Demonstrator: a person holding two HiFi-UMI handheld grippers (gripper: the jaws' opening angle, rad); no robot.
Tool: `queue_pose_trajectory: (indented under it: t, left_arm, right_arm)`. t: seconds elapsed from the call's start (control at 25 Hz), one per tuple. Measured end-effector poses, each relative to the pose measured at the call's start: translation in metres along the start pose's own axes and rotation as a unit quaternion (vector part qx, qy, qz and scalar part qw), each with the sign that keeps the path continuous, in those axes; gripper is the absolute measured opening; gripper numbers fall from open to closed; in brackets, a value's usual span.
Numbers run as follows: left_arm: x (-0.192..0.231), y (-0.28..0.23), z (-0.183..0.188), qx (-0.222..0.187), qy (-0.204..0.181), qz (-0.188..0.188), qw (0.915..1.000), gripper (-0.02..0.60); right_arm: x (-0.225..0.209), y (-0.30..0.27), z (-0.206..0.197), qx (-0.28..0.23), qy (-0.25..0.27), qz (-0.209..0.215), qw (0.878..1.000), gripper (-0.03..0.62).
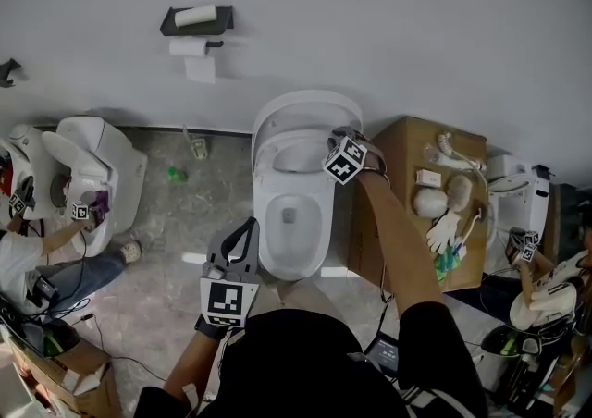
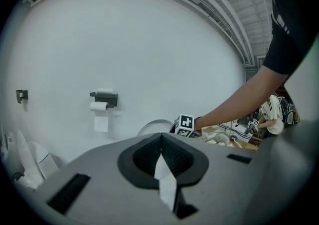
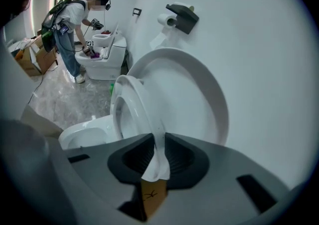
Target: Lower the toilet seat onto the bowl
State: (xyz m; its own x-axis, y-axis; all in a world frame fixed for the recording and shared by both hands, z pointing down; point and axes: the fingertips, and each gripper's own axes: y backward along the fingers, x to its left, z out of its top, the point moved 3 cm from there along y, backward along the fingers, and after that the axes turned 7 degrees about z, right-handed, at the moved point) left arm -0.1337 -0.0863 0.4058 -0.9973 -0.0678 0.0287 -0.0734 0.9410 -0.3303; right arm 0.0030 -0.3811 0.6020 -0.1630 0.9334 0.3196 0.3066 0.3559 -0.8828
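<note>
Right gripper [image 3: 158, 142], jaws apparently pinching the rim of the toilet seat [image 3: 128, 100], which we find raised near the lid [image 3: 199, 94]; the bowl [image 1: 265, 222] lies uncovered, so the whole lowering remains. Left gripper [image 1: 236, 245] pressed together, empty.

I've open floor [image 1: 185, 213] left of the bowl [image 1: 270, 240]; the cardboard box [image 1: 412, 143] crowds its right, and the lid [image 1: 305, 104] stands close behind the raised toilet seat [image 1: 274, 150].

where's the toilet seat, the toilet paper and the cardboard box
toilet seat [image 3: 144, 112]: right gripper view, on the raised ring, right of its opening
toilet paper [image 1: 190, 48]: head view, on the roll under the wall holder
cardboard box [image 1: 400, 153]: head view, on the bare left part of its top
</note>
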Motion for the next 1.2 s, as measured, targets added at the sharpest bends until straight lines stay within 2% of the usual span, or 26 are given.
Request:
queue_pose_trajectory:
  t: [0.12, 0.4, 0.64, 0.84, 1.2]
  left_arm:
    - [-0.004, -0.002, 0.002, -0.002, -0.002, -0.006, 1.0000, 0.011]
    - [-0.001, 0.000, 0.003, -0.003, -0.004, -0.007, 1.0000, 0.011]
    - [0.003, -0.002, 0.002, -0.002, -0.007, -0.007, 1.0000, 0.011]
    - [-0.001, -0.005, 0.008, -0.002, 0.024, -0.020, 0.9995, 0.011]
    - [-0.006, -0.018, 0.005, 0.009, 0.029, -0.037, 0.9988, 0.011]
  right_arm:
    - [-0.003, 0.001, 0.003, 0.010, -0.013, 0.025, 1.000, 0.066]
    - [-0.001, 0.004, 0.001, -0.001, -0.027, 0.039, 0.999, 0.066]
    - [0.005, 0.006, 0.001, -0.001, -0.034, 0.041, 0.999, 0.066]
    - [0.006, 0.008, 0.002, -0.002, -0.036, 0.045, 0.998, 0.067]
    - [0.014, 0.015, -0.002, 0.013, -0.033, 0.042, 0.998, 0.066]
